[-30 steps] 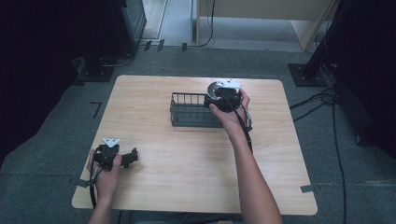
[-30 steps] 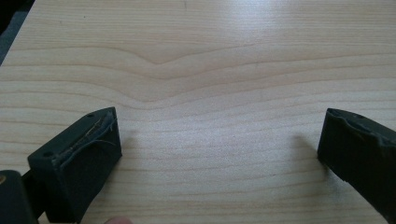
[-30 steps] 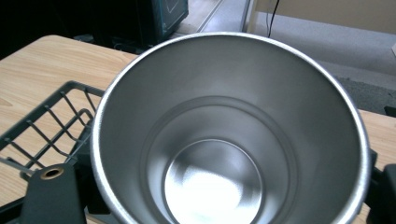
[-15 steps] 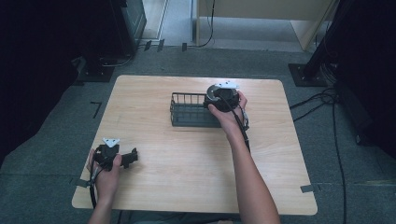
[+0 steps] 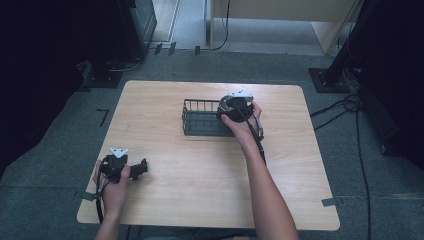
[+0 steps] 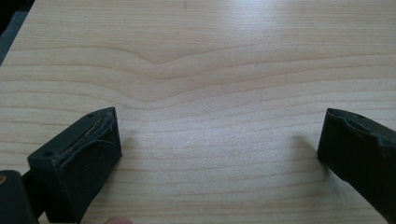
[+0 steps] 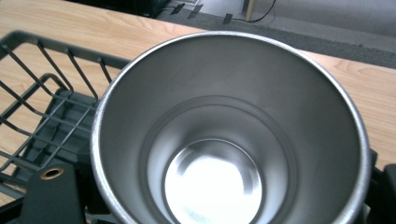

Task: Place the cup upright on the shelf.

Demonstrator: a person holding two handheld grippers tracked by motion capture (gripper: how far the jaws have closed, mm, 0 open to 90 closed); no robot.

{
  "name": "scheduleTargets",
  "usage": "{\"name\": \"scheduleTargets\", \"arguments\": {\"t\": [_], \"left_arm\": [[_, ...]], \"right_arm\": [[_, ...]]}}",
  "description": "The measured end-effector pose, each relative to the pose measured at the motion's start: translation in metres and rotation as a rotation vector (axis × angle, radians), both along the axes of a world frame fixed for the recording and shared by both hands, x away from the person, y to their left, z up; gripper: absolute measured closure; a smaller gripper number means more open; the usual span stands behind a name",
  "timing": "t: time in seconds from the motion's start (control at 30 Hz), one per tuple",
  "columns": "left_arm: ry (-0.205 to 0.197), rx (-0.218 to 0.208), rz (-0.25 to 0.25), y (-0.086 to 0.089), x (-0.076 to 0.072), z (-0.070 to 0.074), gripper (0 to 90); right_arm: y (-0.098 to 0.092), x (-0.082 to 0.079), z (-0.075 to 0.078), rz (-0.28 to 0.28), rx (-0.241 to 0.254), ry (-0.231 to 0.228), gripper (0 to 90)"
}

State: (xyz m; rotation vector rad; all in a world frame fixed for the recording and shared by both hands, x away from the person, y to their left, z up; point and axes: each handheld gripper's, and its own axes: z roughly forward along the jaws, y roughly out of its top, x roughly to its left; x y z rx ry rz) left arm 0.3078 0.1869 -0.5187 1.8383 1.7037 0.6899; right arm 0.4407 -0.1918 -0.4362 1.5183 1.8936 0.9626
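Note:
A shiny steel cup faces mouth-up in the right gripper view, with a black jaw pressed against each side of it. My right gripper is shut on this cup at the right end of a black wire basket. The basket's bars run to the left of the cup and under it. I cannot tell whether the cup touches the basket floor. My left gripper rests on the table near the front left corner. Its jaws stand wide apart in the left gripper view, with bare wood between them.
The light wooden table has rounded corners and stands on grey carpet. Cables trail over the floor to the right. Dark equipment stands beyond the far left corner.
My right gripper has edged slightly left and nearer over the basket's right end, still with the cup in it. The left gripper has stayed still.

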Motion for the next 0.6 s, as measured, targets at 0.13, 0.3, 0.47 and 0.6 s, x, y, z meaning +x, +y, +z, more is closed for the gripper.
{"name": "scheduleTargets", "arguments": {"t": [0.13,0.3,0.47,0.6], "left_arm": [[0.0,0.0,0.0,0.0,0.0,0.0,0.0],[0.0,0.0,0.0,0.0,0.0,0.0,0.0],[0.0,0.0,0.0,0.0,0.0,0.0,0.0],[0.0,0.0,0.0,0.0,0.0,0.0,0.0]], "right_arm": [[0.0012,0.0008,-0.0035,0.002,-0.005,0.017,18.0],[0.0014,0.0012,-0.0054,0.006,-0.011,0.035,17.9],[0.0014,0.0004,-0.0046,0.006,-0.012,0.045,16.5],[-0.0003,-0.0009,0.0003,0.01,0.002,0.041,7.1]]}}
